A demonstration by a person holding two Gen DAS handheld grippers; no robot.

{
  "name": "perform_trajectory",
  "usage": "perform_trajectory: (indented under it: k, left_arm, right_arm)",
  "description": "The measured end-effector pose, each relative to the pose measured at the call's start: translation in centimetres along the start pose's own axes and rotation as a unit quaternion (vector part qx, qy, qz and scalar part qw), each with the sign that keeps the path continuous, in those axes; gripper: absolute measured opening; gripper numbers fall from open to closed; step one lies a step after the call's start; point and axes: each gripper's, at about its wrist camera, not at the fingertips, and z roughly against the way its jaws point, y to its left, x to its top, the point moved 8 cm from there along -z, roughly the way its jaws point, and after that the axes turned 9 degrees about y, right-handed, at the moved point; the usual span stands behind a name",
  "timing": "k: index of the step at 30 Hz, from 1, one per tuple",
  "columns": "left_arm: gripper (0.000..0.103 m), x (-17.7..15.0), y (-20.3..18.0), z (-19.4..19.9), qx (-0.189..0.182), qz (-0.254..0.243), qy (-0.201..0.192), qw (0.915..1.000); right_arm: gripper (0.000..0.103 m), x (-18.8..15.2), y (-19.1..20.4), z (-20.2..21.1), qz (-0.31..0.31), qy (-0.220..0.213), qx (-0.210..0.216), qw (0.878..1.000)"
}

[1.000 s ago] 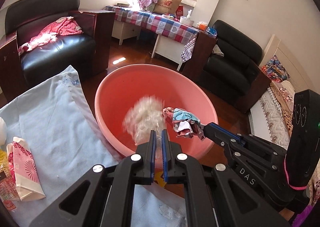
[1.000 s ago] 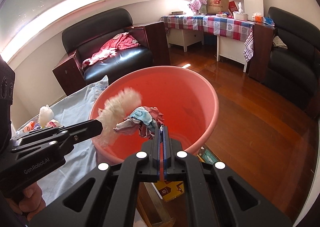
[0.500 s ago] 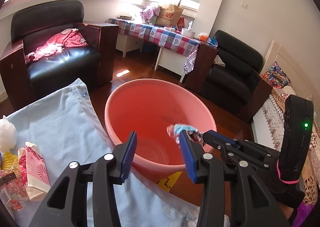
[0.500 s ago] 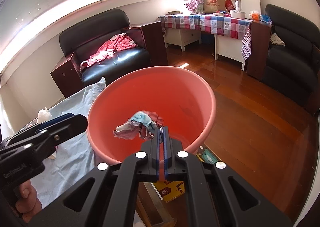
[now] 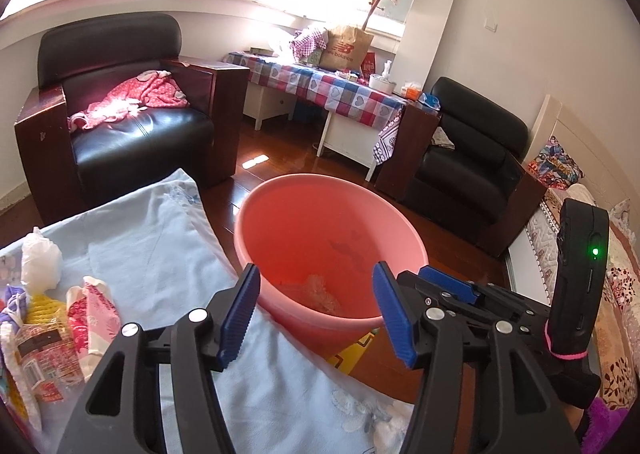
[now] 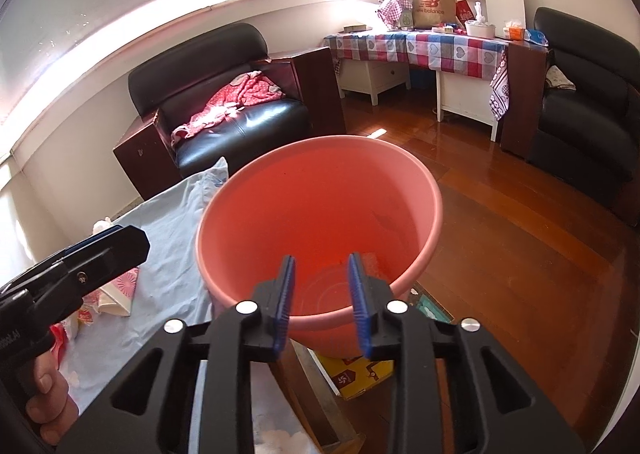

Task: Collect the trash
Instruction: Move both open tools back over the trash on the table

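Note:
A pink basin (image 5: 328, 238) (image 6: 320, 194) stands just past the table edge. My left gripper (image 5: 316, 306) hangs before its near rim, jaws opening wide with nothing between them. My right gripper (image 6: 322, 294) is over the near rim, its jaws also opening and empty; it shows in the left wrist view as the right gripper (image 5: 452, 288). A pale crumpled wad (image 5: 316, 290) lies at the basin's bottom. More trash sits on the light blue cloth (image 5: 160, 246): a white plastic wad (image 5: 40, 258), a pink-and-white wrapper (image 5: 94, 314) and a brown packet (image 5: 36, 354).
A yellow box (image 6: 356, 374) lies on the floor under the basin. Black armchairs (image 5: 132, 134) (image 6: 584, 126) stand left and right, with a checked-cloth table (image 5: 332, 86) behind. A hand (image 6: 44, 394) holds the left gripper (image 6: 100, 254). A bed (image 5: 580, 214) is at the right.
The left jaws opened and the white fluffy wad dropped into the basin; that gripper drew back and up. The right jaws opened and the colourful scrap left them.

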Motion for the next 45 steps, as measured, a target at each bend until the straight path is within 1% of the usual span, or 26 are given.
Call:
perform_trajectory:
  k: [7, 9, 12, 16, 23, 28, 32, 35, 39, 41, 45]
  left_arm:
    - [0.059, -0.4, 1.8, 2.3, 0.015, 0.022, -0.018, 0.9995]
    - [0.059, -0.7, 2.5, 2.9, 0.022, 0.029, -0.023, 0.9991]
    - [0.06, -1.0, 3.4, 3.7, 0.047, 0.037, -0.032, 0.9977]
    - [0.06, -1.8, 4.9, 5.1, 0.079, 0.037, -0.044, 0.9953]
    - [0.059, -3.8, 7.7, 7.6, 0.114, 0.049, -0.055, 0.9908]
    - [0.059, -4.7, 9.9, 9.4, 0.14, 0.058, -0.063, 0.9864]
    - [0.059, -6.0, 12.2, 11.1, 0.162, 0.069, -0.069, 0.9819]
    - [0.059, -7.0, 13.9, 12.3, 0.179, 0.083, -0.071, 0.9778]
    - [0.059, -8.4, 16.6, 13.8, 0.203, 0.105, -0.069, 0.9711]
    - [0.059, -9.2, 18.4, 14.3, 0.218, 0.123, -0.065, 0.9659]
    - [0.059, -10.0, 21.5, 14.4, 0.225, 0.167, -0.056, 0.9584]
  right_arm:
    - [0.03, -0.4, 1.8, 0.7, 0.017, -0.002, 0.017, 1.0]
    - [0.03, -0.6, 2.1, 0.8, 0.019, 0.0, 0.017, 1.0]
    - [0.03, -0.8, 2.8, 0.8, 0.021, 0.007, 0.024, 0.999]
    - [0.03, -1.1, 4.0, 1.0, 0.03, 0.011, 0.035, 0.999]
    - [0.03, -1.7, 6.9, 0.6, 0.054, 0.019, 0.052, 0.997]
    - [0.031, -2.2, 9.1, -0.1, 0.065, 0.035, 0.076, 0.994]
    - [0.031, -2.8, 10.7, -0.3, 0.074, 0.045, 0.094, 0.992]
    - [0.041, -3.3, 12.0, -0.5, 0.082, 0.049, 0.107, 0.99]
    - [0.042, -3.8, 13.5, -0.6, 0.099, 0.052, 0.115, 0.987]
    - [0.042, -4.0, 14.2, -0.8, 0.105, 0.055, 0.12, 0.986]
    - [0.042, -4.3, 15.1, -1.2, 0.114, 0.064, 0.127, 0.983]
